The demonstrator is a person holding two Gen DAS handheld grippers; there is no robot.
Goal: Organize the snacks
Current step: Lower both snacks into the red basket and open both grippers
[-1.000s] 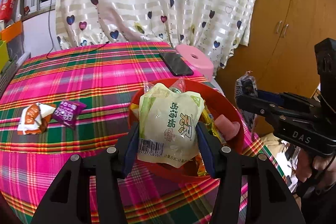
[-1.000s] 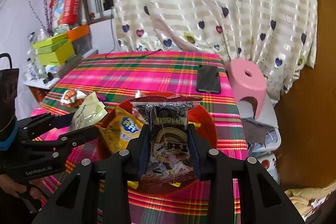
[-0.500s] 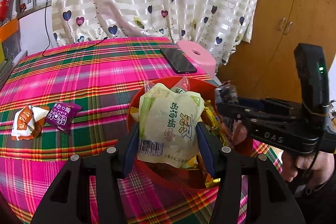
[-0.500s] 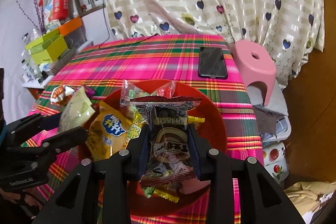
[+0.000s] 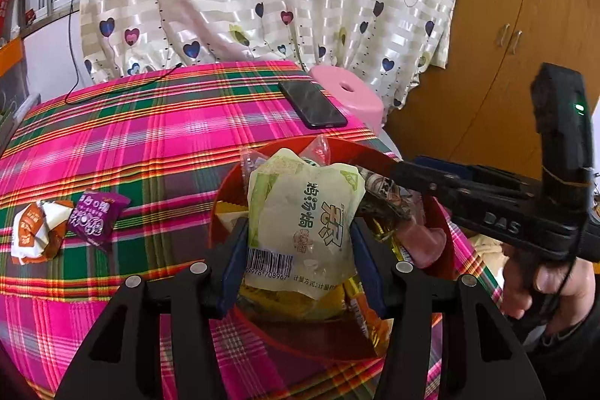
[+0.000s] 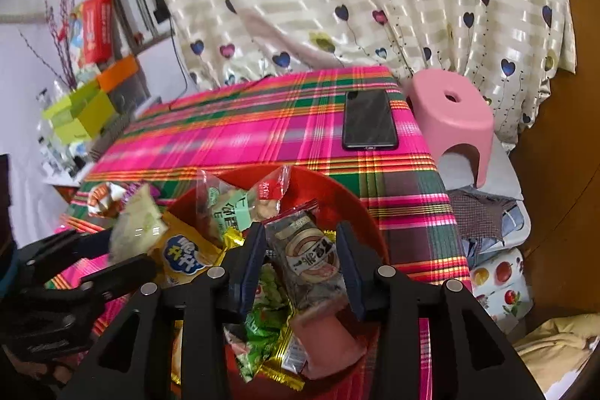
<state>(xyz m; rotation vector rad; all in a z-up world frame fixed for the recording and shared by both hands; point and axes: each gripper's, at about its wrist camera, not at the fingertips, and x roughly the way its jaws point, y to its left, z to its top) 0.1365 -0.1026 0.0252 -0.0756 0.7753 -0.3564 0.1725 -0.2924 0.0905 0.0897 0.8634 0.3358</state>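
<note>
A red bowl (image 5: 221,212) full of snack packets sits on the plaid tablecloth; it also shows in the right wrist view (image 6: 337,190). My left gripper (image 5: 298,242) is shut on a pale green packet (image 5: 303,223) and holds it over the bowl. My right gripper (image 6: 300,246) is shut on a dark cookie packet (image 6: 307,250), low over the bowl's contents; it enters the left wrist view (image 5: 468,197) from the right. An orange-white packet (image 5: 33,231) and a purple packet (image 5: 95,216) lie on the cloth left of the bowl.
A black phone (image 5: 311,104) lies on the cloth beyond the bowl. A pink stool (image 6: 450,115) stands off the table's right edge. Green and orange boxes (image 6: 82,107) sit on a shelf at the left. A curtain hangs behind.
My right gripper has moved forward and down over the bowl with the cookie packet tilting. My left gripper holds the green packet in the same place over the bowl.
</note>
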